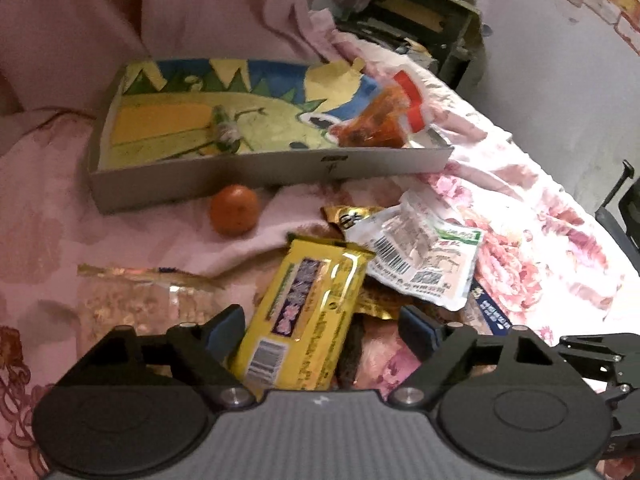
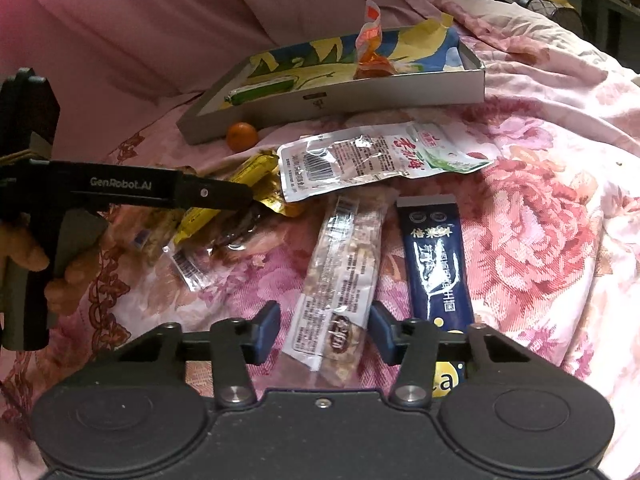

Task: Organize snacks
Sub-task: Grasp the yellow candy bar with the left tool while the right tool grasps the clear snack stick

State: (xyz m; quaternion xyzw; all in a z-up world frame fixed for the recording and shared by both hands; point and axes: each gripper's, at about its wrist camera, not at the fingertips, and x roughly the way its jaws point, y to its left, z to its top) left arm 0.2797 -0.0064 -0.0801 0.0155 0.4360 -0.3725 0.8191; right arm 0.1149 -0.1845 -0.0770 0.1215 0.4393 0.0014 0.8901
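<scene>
My left gripper [image 1: 320,326] stands open over a yellow snack packet [image 1: 308,316] that lies between its fingers; the right pad is clear of it. In the right wrist view this gripper [image 2: 246,200] reaches in from the left over the snack pile. My right gripper [image 2: 324,332] is open around a clear nut bar packet [image 2: 344,264]; a gap shows at the left pad, and the right pad sits at the packet's edge. A grey box tray [image 1: 260,168] with a colourful lining holds an orange sauce packet [image 1: 372,120] and a green stick [image 1: 226,130].
A tangerine [image 1: 234,210] lies in front of the tray. A white and clear packet [image 2: 372,156], a navy packet [image 2: 436,256] and a clear bag of nuts [image 1: 132,300] lie on the pink flowered bedspread. A hand [image 2: 24,256] holds the left gripper. Dark furniture [image 1: 424,20] stands behind.
</scene>
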